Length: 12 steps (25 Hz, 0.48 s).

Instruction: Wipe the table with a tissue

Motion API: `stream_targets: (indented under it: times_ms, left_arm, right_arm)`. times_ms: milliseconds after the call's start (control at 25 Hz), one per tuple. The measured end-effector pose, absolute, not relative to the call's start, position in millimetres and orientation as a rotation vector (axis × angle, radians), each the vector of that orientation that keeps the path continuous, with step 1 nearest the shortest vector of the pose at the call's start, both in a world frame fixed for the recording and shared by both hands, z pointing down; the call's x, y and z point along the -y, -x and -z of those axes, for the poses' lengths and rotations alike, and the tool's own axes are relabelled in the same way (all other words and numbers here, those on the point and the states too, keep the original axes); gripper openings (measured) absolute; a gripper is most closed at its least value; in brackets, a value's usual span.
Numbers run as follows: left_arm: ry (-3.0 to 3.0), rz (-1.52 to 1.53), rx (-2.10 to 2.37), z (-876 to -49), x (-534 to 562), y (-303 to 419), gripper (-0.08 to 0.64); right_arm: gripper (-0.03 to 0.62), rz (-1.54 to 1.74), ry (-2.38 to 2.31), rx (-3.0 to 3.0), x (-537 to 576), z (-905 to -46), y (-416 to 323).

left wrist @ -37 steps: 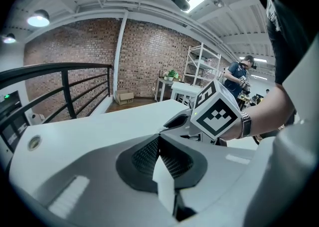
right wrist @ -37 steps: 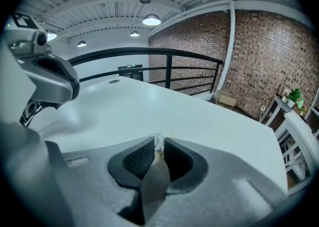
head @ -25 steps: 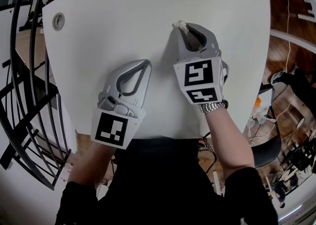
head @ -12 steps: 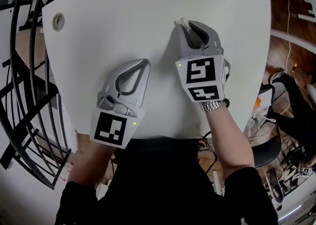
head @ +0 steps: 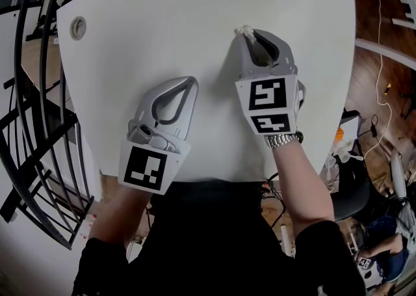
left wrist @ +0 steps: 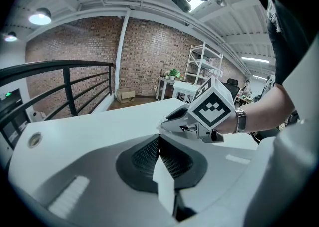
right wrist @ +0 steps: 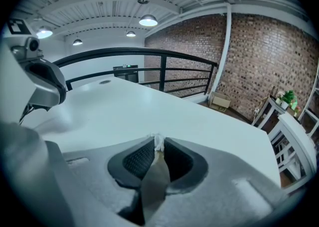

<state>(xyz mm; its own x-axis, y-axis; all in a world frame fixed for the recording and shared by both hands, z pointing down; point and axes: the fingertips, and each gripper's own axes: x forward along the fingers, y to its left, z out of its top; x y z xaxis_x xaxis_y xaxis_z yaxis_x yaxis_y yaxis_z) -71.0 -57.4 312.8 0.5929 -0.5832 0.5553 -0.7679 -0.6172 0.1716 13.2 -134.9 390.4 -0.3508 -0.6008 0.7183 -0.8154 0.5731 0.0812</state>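
Observation:
The white table (head: 162, 15) fills the head view. My right gripper (head: 246, 33) rests on it right of the middle, shut on a small crumpled white tissue (head: 243, 29) that sticks out past its tips onto the tabletop. In the right gripper view the tissue (right wrist: 158, 142) is pinched between the dark pads of the right gripper (right wrist: 157, 152). My left gripper (head: 190, 82) lies lower left on the table, shut with nothing in it. In the left gripper view the left gripper (left wrist: 158, 139) shows its pads meeting, and the right gripper (left wrist: 168, 125) is just beyond.
A round cable hole (head: 77, 26) sits at the table's far left corner. A black metal railing (head: 36, 99) runs along the left edge. The table's right edge drops to a wooden floor (head: 374, 67) with cables and clutter.
The right gripper has slid slightly to the right across the table with the tissue. The left gripper has stayed put.

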Motion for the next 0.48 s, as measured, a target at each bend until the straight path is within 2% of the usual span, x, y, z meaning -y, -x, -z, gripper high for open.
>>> stream_targets:
  times_ms: [480]
  left_arm:
    - [-2.444, -0.639, 1.091, -307.6, 55.2, 68.2, 0.017]
  right_arm:
    - [0.049, -0.393, -1.130, 2.065, 127.2, -392.2, -19.4]
